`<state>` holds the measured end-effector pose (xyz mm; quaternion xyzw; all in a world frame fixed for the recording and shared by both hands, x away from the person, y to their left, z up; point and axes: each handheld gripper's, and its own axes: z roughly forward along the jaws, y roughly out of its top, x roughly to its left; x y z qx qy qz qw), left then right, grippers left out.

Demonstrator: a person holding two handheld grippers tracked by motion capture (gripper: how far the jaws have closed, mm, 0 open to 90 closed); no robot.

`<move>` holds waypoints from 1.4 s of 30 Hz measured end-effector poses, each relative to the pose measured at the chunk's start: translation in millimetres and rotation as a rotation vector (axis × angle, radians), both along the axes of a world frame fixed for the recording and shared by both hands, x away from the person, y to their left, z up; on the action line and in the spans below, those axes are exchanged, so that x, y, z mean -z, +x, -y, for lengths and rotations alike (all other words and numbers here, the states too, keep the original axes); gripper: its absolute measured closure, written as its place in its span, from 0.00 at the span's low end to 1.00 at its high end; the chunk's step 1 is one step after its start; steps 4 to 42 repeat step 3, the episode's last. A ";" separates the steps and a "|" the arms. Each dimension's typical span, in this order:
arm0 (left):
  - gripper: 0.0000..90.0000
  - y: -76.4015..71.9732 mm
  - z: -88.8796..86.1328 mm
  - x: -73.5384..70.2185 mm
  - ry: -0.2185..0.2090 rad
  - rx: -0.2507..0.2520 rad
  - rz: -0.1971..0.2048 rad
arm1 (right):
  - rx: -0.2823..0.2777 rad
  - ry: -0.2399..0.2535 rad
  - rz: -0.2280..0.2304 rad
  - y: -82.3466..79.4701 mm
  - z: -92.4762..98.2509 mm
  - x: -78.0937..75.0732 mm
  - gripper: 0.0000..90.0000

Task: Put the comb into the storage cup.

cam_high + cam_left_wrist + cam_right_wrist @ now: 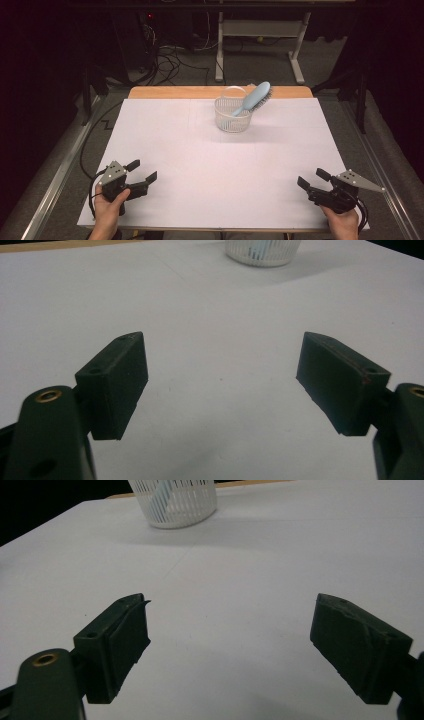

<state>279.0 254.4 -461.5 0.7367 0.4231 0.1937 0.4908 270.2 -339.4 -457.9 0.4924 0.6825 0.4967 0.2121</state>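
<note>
The hairbrush [255,98] stands handle-down in the white basket [232,116], its light-blue head leaning out over the right rim, bristles facing away to the right. The basket sits upright toward the far middle of the white table cover [200,170], near the wooden edge [165,92]. Through the slats in the right gripper view the blue handle [161,497] runs diagonally inside the basket [175,502]; the left gripper view catches the basket's base [262,251].

Both tools are well apart from it. The left gripper [141,171] rests at the near left corner, jaws spread wide, nothing between them. The right gripper [312,178] rests at the near right, jaws likewise spread and empty.

Judgement: the brush appears to be the item in hand, and the reach has not begun. The right gripper has the shorter line to the leaning head. Recommended practice — approach from the right, close across the neck just below the head, not on the bristles, and lift along the lean so the handle clears the rim. The basket looks light and may tip or drag — the left gripper should steady its rim.
</note>
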 end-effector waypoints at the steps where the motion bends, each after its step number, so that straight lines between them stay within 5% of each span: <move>1: 0.24 0.1 0.0 0.1 0.000 0.000 0.000 | -0.001 0.000 -0.001 0.1 0.0 0.0 0.18; 42: 0.24 0.3 -0.1 0.2 0.000 0.000 -0.002 | -0.002 -0.001 0.000 0.1 -0.2 -0.1 0.18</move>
